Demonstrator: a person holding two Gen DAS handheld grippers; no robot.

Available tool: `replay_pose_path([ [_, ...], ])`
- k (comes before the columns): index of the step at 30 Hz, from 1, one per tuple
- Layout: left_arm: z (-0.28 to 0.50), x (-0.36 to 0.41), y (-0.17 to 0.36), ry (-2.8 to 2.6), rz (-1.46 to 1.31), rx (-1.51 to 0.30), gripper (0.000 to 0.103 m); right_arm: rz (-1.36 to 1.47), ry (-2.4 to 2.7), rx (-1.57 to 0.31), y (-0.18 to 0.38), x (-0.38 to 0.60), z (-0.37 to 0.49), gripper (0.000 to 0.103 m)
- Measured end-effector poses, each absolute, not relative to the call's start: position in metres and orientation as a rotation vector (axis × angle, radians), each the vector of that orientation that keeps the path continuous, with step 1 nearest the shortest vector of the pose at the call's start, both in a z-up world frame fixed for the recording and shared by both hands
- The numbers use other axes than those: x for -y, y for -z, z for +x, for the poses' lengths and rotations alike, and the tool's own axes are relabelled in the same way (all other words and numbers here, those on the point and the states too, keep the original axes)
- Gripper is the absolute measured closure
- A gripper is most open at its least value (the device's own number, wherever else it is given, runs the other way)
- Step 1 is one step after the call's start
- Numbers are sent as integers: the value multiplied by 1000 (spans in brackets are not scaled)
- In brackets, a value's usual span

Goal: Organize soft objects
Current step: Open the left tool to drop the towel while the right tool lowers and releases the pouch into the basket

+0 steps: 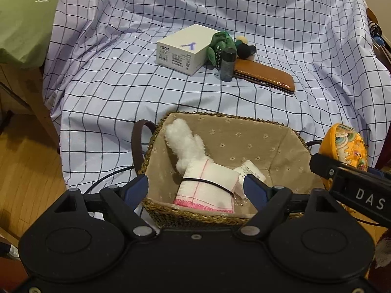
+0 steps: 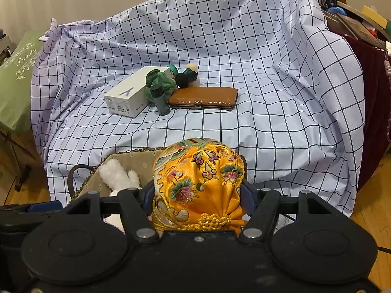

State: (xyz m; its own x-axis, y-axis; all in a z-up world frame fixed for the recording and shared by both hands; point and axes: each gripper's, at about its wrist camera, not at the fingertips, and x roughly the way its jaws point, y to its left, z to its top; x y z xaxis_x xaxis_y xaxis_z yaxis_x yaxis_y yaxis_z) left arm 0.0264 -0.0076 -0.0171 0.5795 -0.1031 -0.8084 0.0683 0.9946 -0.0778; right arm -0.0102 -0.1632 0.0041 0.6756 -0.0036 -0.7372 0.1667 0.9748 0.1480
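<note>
A woven basket (image 1: 288, 131) with beige lining stands at the near edge of the checked sheet. Inside lie a white plush toy (image 1: 185, 144) and a folded white cloth with a pink hem (image 1: 207, 185). My left gripper (image 1: 196, 185) is open just above the basket's near rim, its jaws apart on either side of the cloth. My right gripper (image 2: 199, 193) is shut on an orange embroidered drawstring pouch (image 2: 198, 173), held beside the basket (image 2: 127, 157); the pouch also shows in the left wrist view (image 1: 347, 144). A green plush (image 1: 220, 44) lies farther back.
On the sheet farther back lie a white phone box (image 1: 183, 48), a small dark bottle (image 1: 228, 64), a brown leather case (image 1: 264, 77) and a black and cream pompom (image 1: 245, 47). A green bag (image 1: 22, 19) stands left. Clutter and a dark red cloth (image 2: 374, 97) are right.
</note>
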Motion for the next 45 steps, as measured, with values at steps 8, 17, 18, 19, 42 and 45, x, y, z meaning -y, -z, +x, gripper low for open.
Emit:
replay_pose_path([
  [8,22,6,15,62,-31,-919,18,207,90,-840,-2,162,-8,37],
  [17,22,4,15,53,-31,-915,18,222,83,-850,0,164,-7,34],
  [18,22,4,15,53,-32,-915,18,223,82,-850,0,164,-7,33],
  [19,22,3,16,53,-34,-915,18,224,82,-851,0,164,-7,33],
  [42,23,0,15,47,-45,-920,17,238,86,-851,1,164,-5,25],
  [45,23,1,14,47,-42,-918,17,235,87,-847,0,164,-6,25],
])
